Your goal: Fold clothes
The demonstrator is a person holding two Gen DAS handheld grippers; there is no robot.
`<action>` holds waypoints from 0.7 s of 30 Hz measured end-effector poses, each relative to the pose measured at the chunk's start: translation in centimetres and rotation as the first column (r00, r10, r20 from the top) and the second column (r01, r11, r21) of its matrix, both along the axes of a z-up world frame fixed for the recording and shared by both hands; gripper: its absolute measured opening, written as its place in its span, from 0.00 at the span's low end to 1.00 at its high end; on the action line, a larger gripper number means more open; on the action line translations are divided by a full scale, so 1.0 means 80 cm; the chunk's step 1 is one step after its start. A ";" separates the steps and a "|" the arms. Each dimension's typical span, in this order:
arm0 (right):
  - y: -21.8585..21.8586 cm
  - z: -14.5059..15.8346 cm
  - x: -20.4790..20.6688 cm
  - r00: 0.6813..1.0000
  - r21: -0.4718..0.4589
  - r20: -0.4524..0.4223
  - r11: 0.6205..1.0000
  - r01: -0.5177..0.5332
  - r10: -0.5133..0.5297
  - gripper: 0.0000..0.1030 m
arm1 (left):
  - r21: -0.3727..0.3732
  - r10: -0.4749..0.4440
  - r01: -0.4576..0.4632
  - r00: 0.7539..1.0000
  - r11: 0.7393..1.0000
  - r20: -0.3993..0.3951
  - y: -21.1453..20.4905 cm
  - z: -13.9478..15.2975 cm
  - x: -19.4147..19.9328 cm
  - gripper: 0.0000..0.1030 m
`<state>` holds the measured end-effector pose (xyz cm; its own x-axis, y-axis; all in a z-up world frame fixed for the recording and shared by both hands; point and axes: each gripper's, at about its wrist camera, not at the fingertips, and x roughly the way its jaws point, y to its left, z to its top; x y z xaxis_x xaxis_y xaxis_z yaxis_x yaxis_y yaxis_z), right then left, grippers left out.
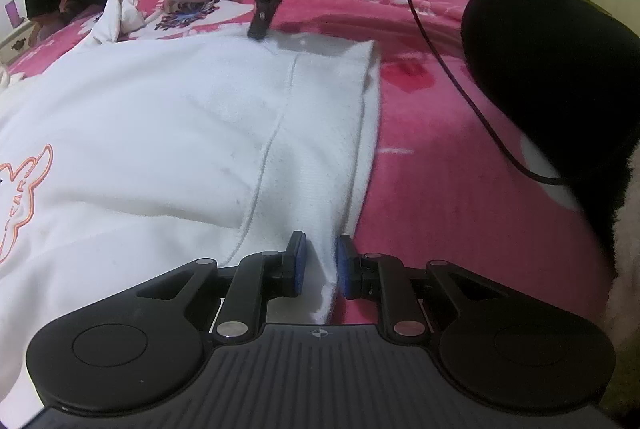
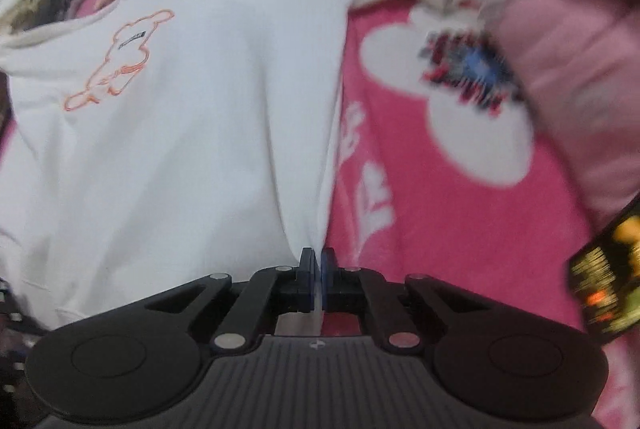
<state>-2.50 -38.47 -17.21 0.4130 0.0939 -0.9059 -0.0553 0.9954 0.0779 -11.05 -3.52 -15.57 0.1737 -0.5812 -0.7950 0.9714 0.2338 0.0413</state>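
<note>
Two grips, unequal. Left wrist: my left gripper straddles the hoodie's hem, pads apart, so it could slip free. Right wrist: my right gripper pinches its side edge on the blanket; pulling alone would skew it.

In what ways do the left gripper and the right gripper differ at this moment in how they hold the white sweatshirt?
The left gripper has its jaws apart, with a fold of the white sweatshirt between the pads but not pinched; the right gripper is shut on the fabric. The left gripper is at the ribbed hem; the right gripper is at a plain side edge. Both are at the sweatshirt's border, over the pink blanket.
</note>
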 end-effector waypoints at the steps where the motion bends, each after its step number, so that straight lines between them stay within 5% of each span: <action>1: 0.000 0.001 -0.002 1.000 -0.038 0.011 0.999 0.004 -0.003 0.03 | 0.001 -0.002 0.002 1.000 1.000 -0.002 0.000 0.000 0.000 0.16; 10: 0.000 0.010 -0.020 0.994 -0.371 0.109 0.927 0.054 -0.014 0.10 | 0.009 -0.023 0.023 1.000 1.000 0.001 0.002 -0.002 0.000 0.16; 13: -0.038 0.035 -0.032 0.988 -0.138 0.083 0.980 0.142 -0.131 0.10 | 0.009 -0.025 0.025 1.000 1.000 0.001 0.003 -0.002 0.000 0.16; 17: 0.000 0.068 -0.059 0.991 0.053 0.105 0.994 -0.092 0.086 0.10 | 0.011 -0.031 0.031 0.999 0.999 -0.009 0.002 -0.001 -0.001 0.16; 21: 0.042 0.024 -0.072 0.949 -0.030 -0.072 0.950 -0.311 0.308 0.09 | 0.010 -0.023 0.023 0.999 1.000 -0.041 0.003 0.002 0.000 0.16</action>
